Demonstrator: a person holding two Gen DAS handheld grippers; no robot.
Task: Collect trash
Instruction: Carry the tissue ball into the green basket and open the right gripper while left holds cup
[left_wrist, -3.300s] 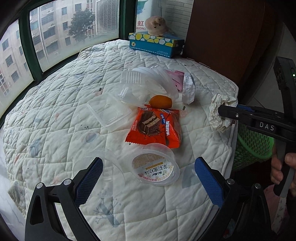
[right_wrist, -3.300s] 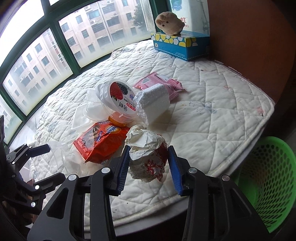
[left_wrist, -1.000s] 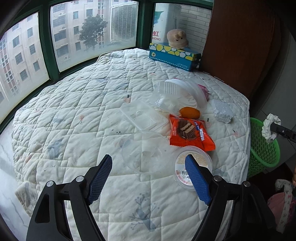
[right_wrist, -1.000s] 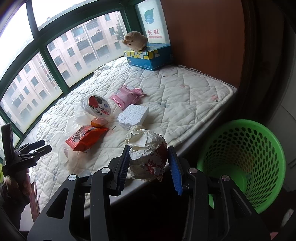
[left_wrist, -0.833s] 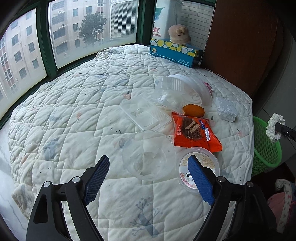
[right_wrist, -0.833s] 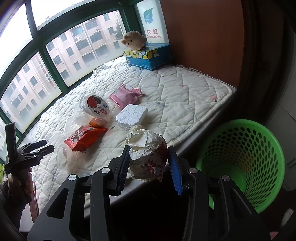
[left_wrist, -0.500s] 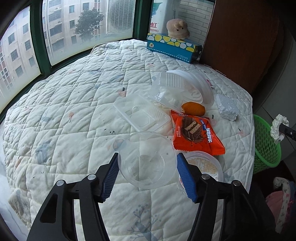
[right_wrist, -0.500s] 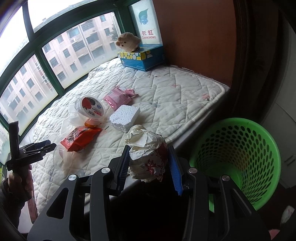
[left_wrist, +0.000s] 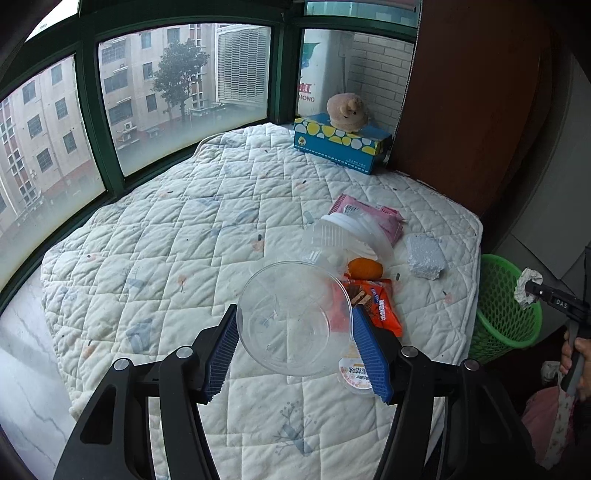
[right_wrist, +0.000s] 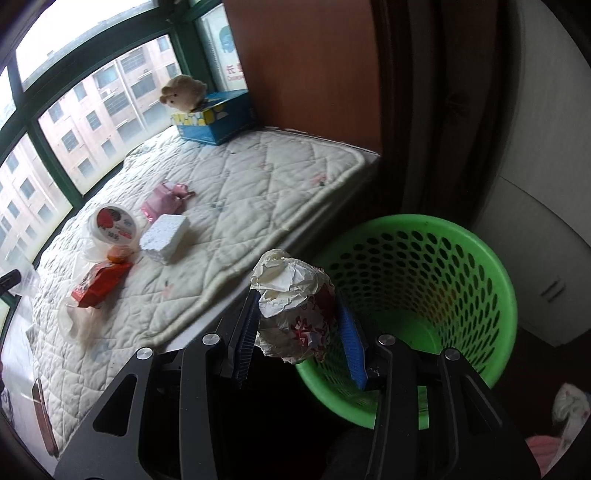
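My left gripper (left_wrist: 294, 332) is shut on a clear plastic bowl (left_wrist: 288, 291) and holds it above the white quilt (left_wrist: 184, 240). Behind the bowl lie an orange snack wrapper (left_wrist: 380, 310), a printed cup lid (left_wrist: 354, 373), an orange fruit (left_wrist: 364, 267), a foam block (left_wrist: 424, 256) and a pink wrapper (left_wrist: 373, 218). My right gripper (right_wrist: 297, 306) holds a crumpled paper wad (right_wrist: 291, 291) over the near rim of the green basket (right_wrist: 443, 266). Its jaws are opening, with the wad still between the pads. The left wrist view shows that wad (left_wrist: 526, 284) beside the basket (left_wrist: 495, 291).
A blue tissue box with a plush toy (left_wrist: 340, 142) stands at the quilt's far corner by a brown panel. Windows line the far and left sides. A white tub (right_wrist: 112, 223) rests on clear packaging. The basket stands on the floor off the quilt's right edge.
The left gripper closed on the clear bowl and lifted it off the quilt. The right gripper carried the wad from the bed's edge to over the basket rim.
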